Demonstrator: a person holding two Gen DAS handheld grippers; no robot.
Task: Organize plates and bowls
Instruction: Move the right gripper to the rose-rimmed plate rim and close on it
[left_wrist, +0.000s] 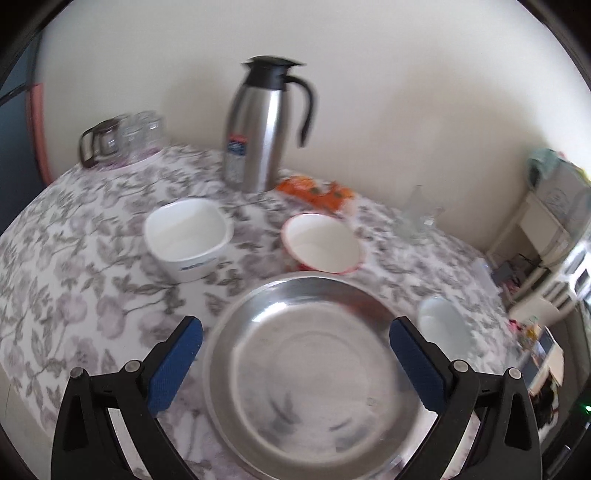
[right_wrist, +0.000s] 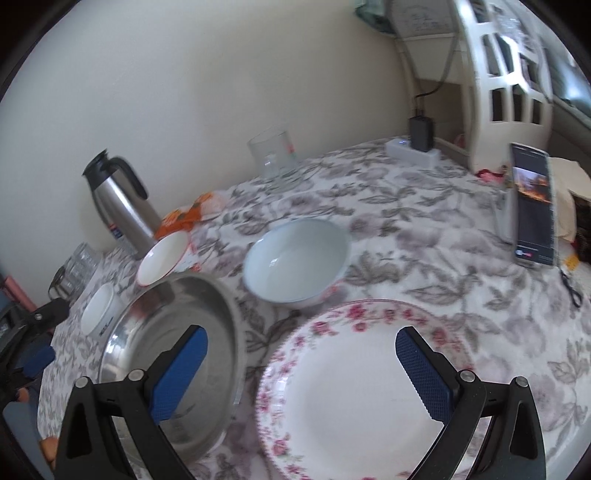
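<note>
With both the left gripper (left_wrist: 295, 332) and right gripper (right_wrist: 301, 341) spread wide and empty, little looks sorted: the steel plate (left_wrist: 314, 373) and floral plate (right_wrist: 354, 391) lie near, side by side, three bowls scattered beyond, unstacked.

left wrist view: taken from above the steel plate (left_wrist: 314, 373), angled down across the floral table (left_wrist: 74, 258) toward the wall, close in. right wrist view: taken above the floral plate (right_wrist: 354, 387), angled down likewise. shared: steel plate, pale bowl (right_wrist: 295, 262), red-rimmed bowl (left_wrist: 321, 243), flask (left_wrist: 262, 125).
</note>
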